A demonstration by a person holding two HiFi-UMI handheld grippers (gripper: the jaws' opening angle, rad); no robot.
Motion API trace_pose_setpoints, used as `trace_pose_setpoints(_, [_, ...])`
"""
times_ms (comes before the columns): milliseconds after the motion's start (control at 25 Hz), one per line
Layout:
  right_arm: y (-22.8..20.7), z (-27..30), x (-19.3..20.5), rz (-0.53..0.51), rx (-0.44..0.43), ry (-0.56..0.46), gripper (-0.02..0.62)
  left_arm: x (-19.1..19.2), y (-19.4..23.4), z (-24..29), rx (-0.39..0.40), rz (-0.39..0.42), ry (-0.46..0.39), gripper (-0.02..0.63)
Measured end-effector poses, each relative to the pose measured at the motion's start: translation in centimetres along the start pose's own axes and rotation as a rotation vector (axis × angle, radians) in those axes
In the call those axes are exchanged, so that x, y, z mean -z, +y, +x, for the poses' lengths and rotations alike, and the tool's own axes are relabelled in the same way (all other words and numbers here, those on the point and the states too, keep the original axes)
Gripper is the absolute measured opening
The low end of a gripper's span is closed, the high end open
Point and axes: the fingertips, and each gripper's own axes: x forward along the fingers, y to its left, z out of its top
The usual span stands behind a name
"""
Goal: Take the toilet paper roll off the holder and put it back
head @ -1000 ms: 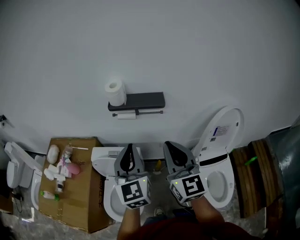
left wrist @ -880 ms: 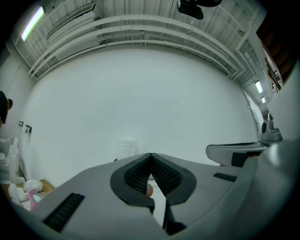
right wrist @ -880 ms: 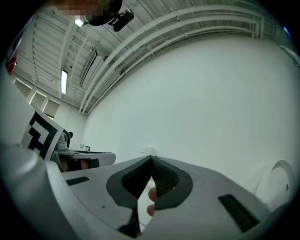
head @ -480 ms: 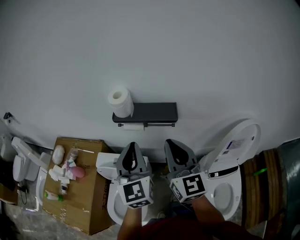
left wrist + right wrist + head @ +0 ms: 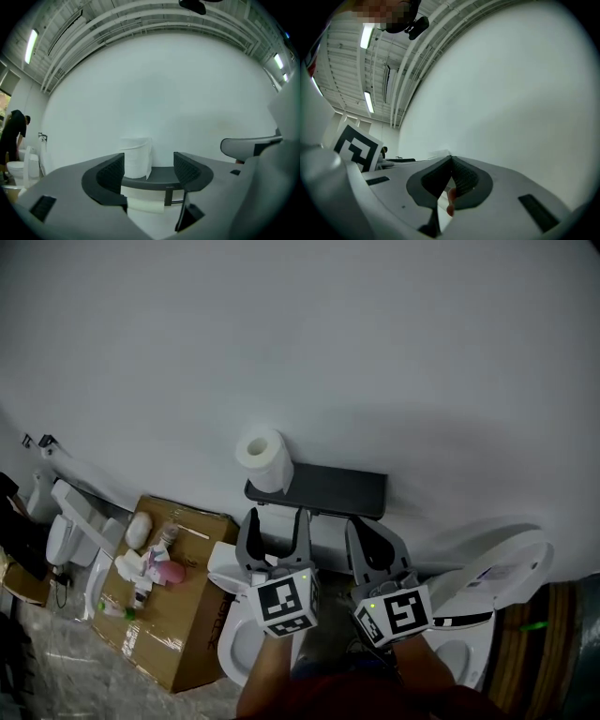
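The approach is under way: the left hand-held gripper point(image 5: 274, 521), jaws just opened wide and gripping nothing, faces the black holder point(image 5: 159, 175) straight ahead without touching it. The toilet paper roll point(image 5: 144, 205) hangs under the holder's shelf, ahead of and slightly below these jaws, beneath a spare roll point(image 5: 136, 157) standing on top. The right hand-held gripper point(image 5: 450, 161) is closed and empty. Next, I judge, the left must advance lower and straddle the hanging roll.
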Motion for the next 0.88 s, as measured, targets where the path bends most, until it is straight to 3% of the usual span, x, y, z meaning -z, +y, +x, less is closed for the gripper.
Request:
trace_pose_setpoints(120, [-0.6, 1.2, 0.4, 0.011, -0.012, 0.001, 0.014, 0.0, 0.4, 2.4, -0.016, 0.037, 0.0, 0.383])
trace_pose_setpoints(280, [-0.8, 2.6, 0.5, 0.02, -0.006, 0.002, 0.014, 0.1, 1.4, 5.2, -0.016, 0.014, 0.009, 0.43])
trace_pose_setpoints(880, [0.1, 6.5, 0.4, -0.014, 0.008, -0.004, 0.014, 0.7, 3.9, 11.3, 0.015, 0.011, 0.005, 0.448])
